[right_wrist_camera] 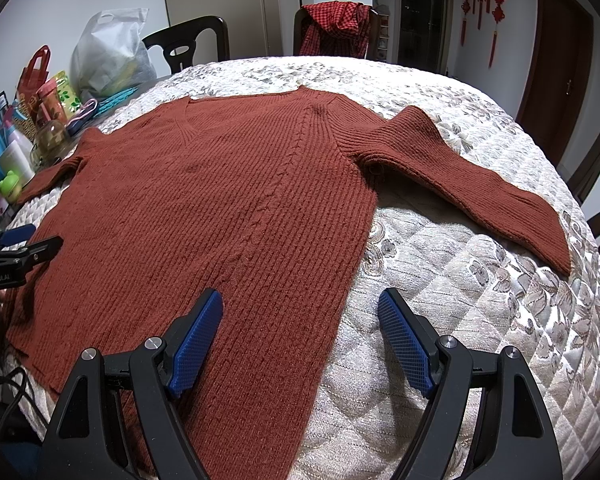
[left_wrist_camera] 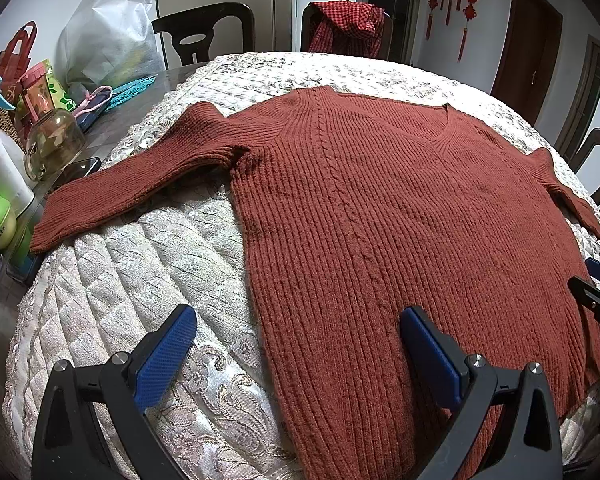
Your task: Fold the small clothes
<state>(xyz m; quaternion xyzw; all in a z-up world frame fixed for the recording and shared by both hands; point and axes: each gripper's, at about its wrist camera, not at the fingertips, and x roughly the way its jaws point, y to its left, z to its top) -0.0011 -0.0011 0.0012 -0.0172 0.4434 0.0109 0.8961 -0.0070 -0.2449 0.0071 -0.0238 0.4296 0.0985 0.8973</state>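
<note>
Both grippers, left gripper [left_wrist_camera: 296, 344] and right gripper [right_wrist_camera: 300, 326], hang wide open over the hem; sweater [left_wrist_camera: 380, 216] lies flat on the quilted counter [left_wrist_camera: 148, 280]. I'd pinch each hem corner evenly.

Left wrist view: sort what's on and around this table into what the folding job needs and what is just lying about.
For the job:
- rust-red ribbed knit sweater, spread flat
- quilted cream floral cover beneath it
- left gripper, fingers apart
- right gripper, fingers apart

Lying about:
- white plastic bag
- round glass jar
- black phone
- red checked cloth on a chair
</note>
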